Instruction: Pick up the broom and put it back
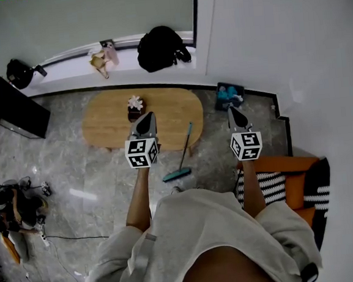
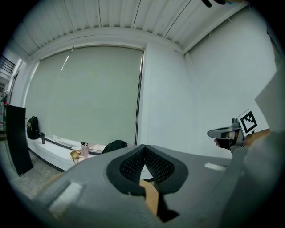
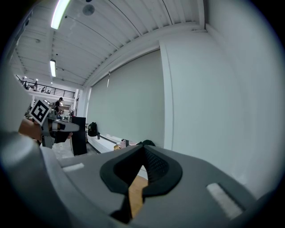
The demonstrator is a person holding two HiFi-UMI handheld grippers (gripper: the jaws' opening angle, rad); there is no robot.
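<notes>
The broom [image 1: 185,147] is lying below and between the left gripper [image 1: 148,117] and right gripper [image 1: 233,109], its handle pointing away, slightly nearer the left. Both sets of fingers are pressing together, empty.

Head view: high above the person, facing steeply down; wooden table [image 1: 110,121] upper centre, window ledge [image 1: 66,70] along top. Gripper views: low, close behind own jaws, nearly level toward blind [image 2: 84,93]. All share ledge, black backpack [image 1: 159,47]. Left gripper view catches right gripper [image 2: 211,132] at right edge; right gripper view catches left gripper [image 3: 75,128] at left edge.
</notes>
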